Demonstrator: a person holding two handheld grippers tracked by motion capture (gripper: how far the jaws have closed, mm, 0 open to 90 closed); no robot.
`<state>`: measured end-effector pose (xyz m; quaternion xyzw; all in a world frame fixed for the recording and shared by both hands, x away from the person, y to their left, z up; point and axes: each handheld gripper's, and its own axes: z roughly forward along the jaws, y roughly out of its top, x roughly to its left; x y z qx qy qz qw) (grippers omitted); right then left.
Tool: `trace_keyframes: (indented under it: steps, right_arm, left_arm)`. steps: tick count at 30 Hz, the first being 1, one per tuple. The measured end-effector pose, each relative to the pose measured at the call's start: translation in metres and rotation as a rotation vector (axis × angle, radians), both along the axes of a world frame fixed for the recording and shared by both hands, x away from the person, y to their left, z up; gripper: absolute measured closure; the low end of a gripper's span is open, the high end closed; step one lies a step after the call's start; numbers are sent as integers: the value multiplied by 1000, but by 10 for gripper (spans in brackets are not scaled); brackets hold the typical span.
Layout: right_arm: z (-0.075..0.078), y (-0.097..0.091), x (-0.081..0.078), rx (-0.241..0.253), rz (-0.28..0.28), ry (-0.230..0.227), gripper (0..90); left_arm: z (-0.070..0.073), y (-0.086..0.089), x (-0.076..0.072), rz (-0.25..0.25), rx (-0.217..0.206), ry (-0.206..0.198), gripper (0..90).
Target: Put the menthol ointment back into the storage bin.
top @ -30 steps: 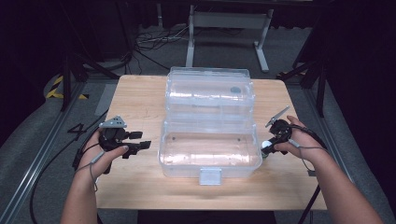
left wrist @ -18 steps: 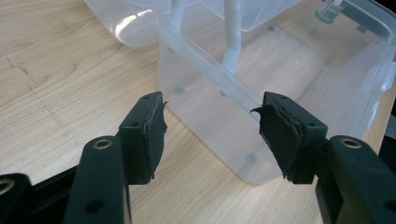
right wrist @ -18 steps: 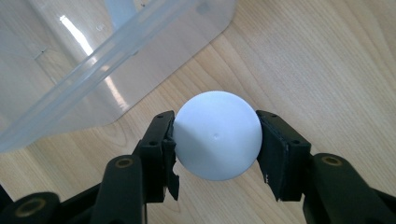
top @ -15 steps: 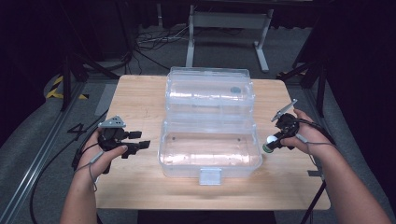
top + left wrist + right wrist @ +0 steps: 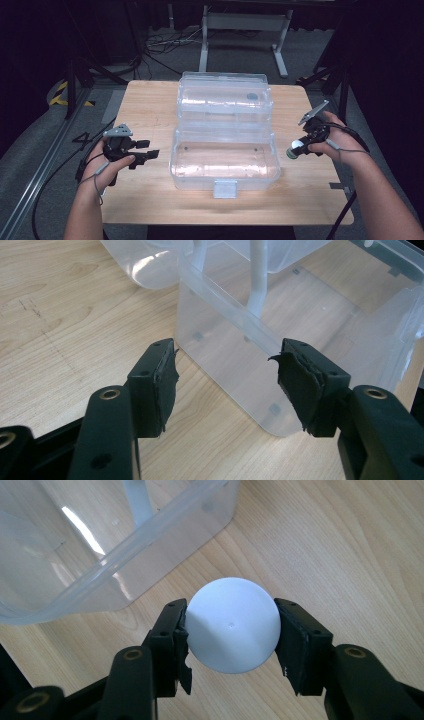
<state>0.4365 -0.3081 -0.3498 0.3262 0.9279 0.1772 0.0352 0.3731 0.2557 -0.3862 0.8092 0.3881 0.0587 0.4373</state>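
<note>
The small white smooth ball [image 5: 231, 625] is clamped across its widest part by the right tongs [image 5: 231, 630], beside the clear plastic box [image 5: 225, 155]. It is judged light, hard and slippery, so a centred grip is needed. The left tongs [image 5: 225, 385] are held apart, empty.

Square light-wood table [image 5: 150, 107] on a grey floor [image 5: 40, 145]. At its centre rests one clear plastic storage box [image 5: 225, 167], latch at the near side, its hinged lid [image 5: 225, 97] lying open toward the far edge.
</note>
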Motion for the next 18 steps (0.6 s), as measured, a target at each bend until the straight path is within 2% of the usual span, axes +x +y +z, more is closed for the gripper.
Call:
trace_keyframes:
  steps: [5,18]
  right_arm:
    - [9,-1,1,10,-1,-18,503]
    - [21,2,-3,12,24,-27,503]
  left_arm:
    - [0,1,0,-1,-6,-3,412]
    - [0,1,0,4,-14,-3,412]
